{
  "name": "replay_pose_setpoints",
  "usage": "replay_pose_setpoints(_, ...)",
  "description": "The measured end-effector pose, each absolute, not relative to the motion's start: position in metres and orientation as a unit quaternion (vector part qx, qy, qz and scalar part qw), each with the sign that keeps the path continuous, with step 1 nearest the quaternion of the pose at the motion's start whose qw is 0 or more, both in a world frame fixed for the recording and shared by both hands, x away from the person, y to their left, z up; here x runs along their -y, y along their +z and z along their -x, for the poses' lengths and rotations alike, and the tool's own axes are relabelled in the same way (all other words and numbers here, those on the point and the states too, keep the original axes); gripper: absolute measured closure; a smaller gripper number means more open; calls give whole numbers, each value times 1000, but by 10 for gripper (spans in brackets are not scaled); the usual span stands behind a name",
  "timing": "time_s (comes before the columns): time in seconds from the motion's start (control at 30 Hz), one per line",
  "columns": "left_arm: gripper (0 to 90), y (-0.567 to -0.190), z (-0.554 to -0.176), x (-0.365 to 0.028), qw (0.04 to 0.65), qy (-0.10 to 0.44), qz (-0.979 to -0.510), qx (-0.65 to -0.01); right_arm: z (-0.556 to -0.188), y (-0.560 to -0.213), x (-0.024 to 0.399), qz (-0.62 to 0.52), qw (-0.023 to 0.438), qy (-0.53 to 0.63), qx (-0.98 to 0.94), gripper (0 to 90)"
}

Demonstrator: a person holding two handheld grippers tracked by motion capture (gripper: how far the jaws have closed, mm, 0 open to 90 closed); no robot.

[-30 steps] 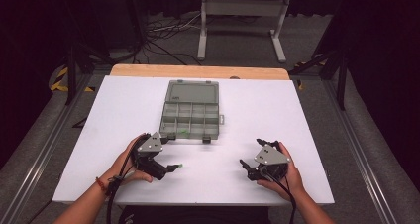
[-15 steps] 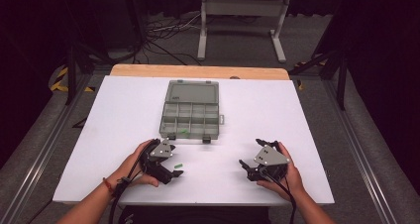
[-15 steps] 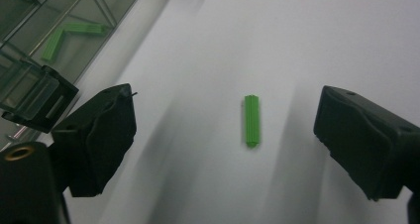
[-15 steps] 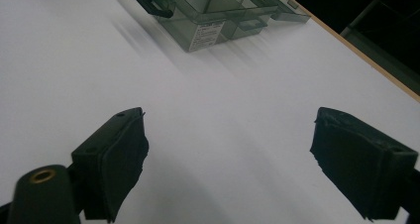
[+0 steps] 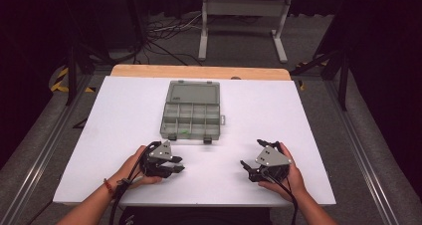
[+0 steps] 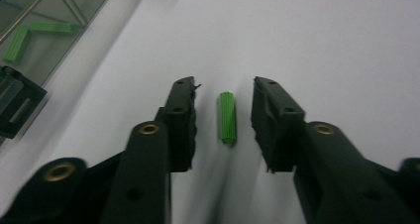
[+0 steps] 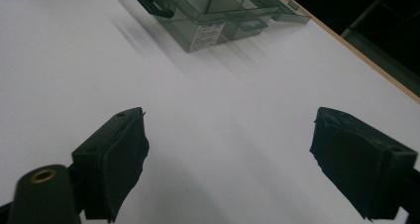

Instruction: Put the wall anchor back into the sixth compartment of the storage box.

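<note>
Green plug (image 6: 227,117) — between left gripper (image 6: 224,99) jaws

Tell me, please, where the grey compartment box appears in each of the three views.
High view: the grey compartment box lies open at the centre, towards the far edge.
Left gripper view: top left corner, cut off by the frame.
Right gripper view: top middle.
Shared landmark: the white table under it.

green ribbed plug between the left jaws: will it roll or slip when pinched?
The green plug lies flat on the white table, its length along the left gripper, whose jaws have just been closing but stand clear of it. Round, so a one-sided nudge may roll it. Ribs probably aid grip. Likely light and stiff.
</note>
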State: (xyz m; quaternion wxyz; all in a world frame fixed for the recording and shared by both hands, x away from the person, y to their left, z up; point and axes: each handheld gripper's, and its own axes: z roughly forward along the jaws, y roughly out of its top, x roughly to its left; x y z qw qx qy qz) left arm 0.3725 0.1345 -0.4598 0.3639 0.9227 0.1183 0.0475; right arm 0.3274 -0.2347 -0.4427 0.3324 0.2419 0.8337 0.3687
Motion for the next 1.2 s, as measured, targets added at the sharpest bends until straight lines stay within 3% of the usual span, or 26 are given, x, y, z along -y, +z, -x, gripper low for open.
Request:
replay_pose_setpoints(0.1, 743, -459, -373, -134, 360, 50, -925, -113, -327, -443, 235, -241, 334, 368, -834, 145)
replay_pose_setpoints(0.17, 843, -459, -372, -134, 358, 52, -926, -111, -327, -443, 235, -240, 334, 368, -834, 145)
replay_pose_setpoints(1.2, 846, -431, -393, -149, 387, 106, -906, -133, -327, -443, 235, -243, 333, 369, -833, 146)
